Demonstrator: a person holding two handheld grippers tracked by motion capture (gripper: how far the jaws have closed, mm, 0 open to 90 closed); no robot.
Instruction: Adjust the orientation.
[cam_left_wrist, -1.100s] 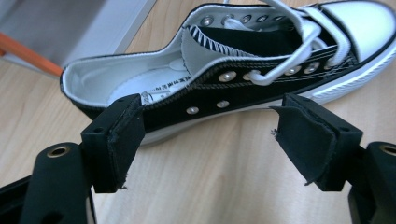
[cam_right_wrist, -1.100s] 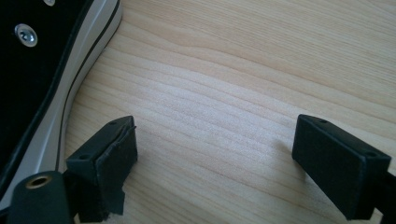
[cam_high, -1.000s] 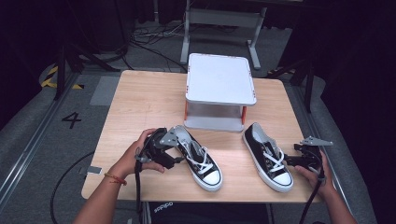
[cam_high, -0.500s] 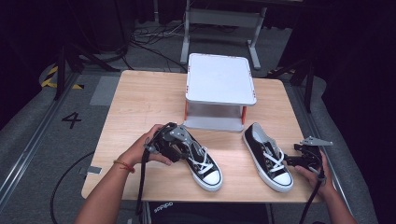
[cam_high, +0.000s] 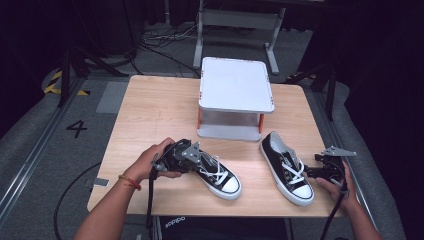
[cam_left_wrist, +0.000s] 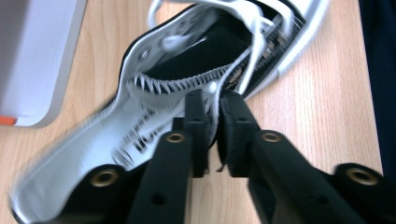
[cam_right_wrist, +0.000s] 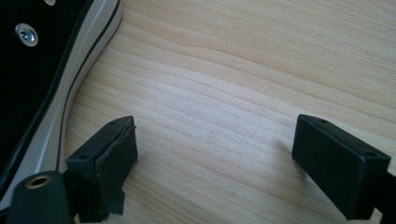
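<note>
- Here the left shoe (cam_high: 215, 174) is a black canvas sneaker with white laces, white sole and white toe cap; it lies on the wooden table (cam_high: 150, 115), near the front edge.
- Its long axis runs diagonally, toe toward the person's right and the front edge, heel toward the left gripper (cam_high: 186, 155).
- The left gripper has just been closing; it now pinches the collar edge, probably with a lace.
- The right shoe (cam_high: 286, 167) lies well apart, the white stand (cam_high: 236, 90) behind both.
- The right gripper (cam_high: 327, 171) rests beside it, jaws apart, holding nothing.

Bright overhead light on table (cam_high: 150, 115), dark surrounds; left gripper view motion-blurred, soft shadows
</note>
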